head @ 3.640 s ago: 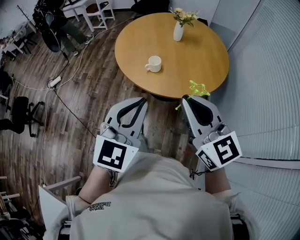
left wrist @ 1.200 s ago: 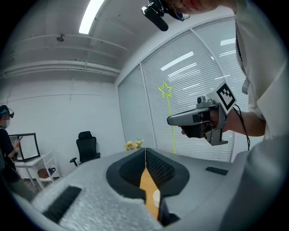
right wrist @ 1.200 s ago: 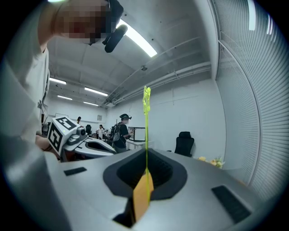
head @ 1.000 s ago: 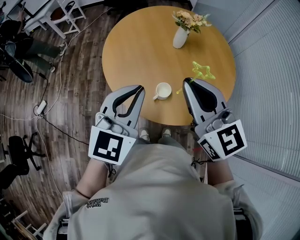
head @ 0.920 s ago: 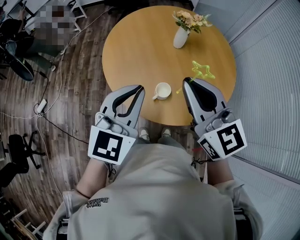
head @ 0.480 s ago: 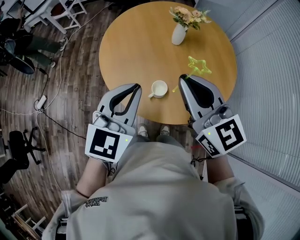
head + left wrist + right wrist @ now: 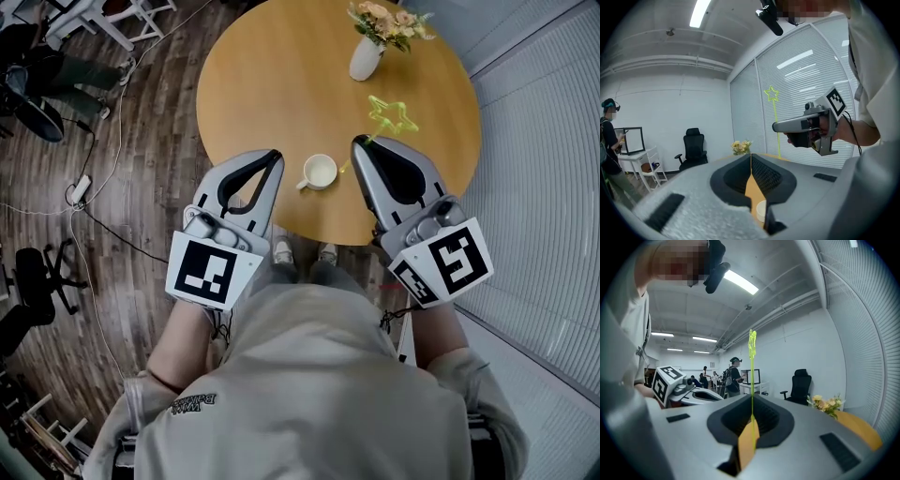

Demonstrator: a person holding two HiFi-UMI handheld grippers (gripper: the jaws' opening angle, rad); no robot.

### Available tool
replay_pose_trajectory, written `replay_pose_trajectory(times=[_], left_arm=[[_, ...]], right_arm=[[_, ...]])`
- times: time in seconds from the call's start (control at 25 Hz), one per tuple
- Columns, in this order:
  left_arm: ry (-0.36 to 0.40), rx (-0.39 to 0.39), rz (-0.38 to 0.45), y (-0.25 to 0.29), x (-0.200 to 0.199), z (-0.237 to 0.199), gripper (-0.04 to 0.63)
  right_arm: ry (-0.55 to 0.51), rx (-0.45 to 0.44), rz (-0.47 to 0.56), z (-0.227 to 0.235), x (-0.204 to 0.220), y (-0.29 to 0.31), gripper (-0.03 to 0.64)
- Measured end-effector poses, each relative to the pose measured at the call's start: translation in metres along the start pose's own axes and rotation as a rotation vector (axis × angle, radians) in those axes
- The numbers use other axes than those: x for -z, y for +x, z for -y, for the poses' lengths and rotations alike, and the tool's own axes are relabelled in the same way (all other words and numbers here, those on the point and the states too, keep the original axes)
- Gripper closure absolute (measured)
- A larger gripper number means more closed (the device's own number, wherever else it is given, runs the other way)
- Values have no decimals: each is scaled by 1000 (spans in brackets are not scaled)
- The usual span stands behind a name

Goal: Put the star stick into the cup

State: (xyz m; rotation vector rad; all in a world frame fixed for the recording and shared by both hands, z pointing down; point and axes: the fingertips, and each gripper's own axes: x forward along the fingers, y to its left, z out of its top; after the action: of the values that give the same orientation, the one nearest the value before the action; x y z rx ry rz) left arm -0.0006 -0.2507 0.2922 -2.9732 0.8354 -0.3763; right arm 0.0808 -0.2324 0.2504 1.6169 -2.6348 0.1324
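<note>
A thin yellow-green stick topped by a star point(image 7: 392, 113) is pinched upright in my right gripper point(image 7: 357, 142), which is shut on it over the round wooden table point(image 7: 281, 75). In the right gripper view the star stick point(image 7: 752, 376) rises straight out of the closed jaws. A white cup point(image 7: 319, 172) stands on the table near its front edge, between the two grippers and just left of the right gripper's tips. My left gripper point(image 7: 276, 156) is shut with nothing in it, at the table's front left edge; the cup point(image 7: 761, 210) shows below its jaws.
A white vase of flowers point(image 7: 368, 52) stands at the far side of the table. White blinds point(image 7: 544, 187) run along the right. Cables, chairs and a power strip point(image 7: 79, 190) lie on the wooden floor at the left.
Both grippers have moved forward towards the table over the last seconds. The star stick's tip end now hangs close beside the cup; the cup has not moved on the table.
</note>
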Motion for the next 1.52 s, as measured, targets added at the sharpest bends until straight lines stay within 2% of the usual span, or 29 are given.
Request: replay_pose_trajectory(times=[0.16,0.4,0.56,0.68,0.92,1.24,1.52], left_arm=[[-11,-8,-39,11,27,-5,572],[-32,-43,-67,28,53,-17,572],[-59,-29,-85,34,76,-19,572],[-34,-15,-117,42,102,-19,572],[-77,9,-187,60,157,-16,572],[-122,28,-228,82,199,-8,572],[-160,22,-261,94,233,-8,572]], right_arm=[[-12,-23,-6,0,17,14,586],[31,-20,-39,14,54,29,586],[3,-1,-78,21,84,41,586],[-5,15,-114,32,110,52,586],[61,40,-172,45,165,68,586],[80,52,-219,45,216,73,586],[172,62,-248,47,257,79,586]])
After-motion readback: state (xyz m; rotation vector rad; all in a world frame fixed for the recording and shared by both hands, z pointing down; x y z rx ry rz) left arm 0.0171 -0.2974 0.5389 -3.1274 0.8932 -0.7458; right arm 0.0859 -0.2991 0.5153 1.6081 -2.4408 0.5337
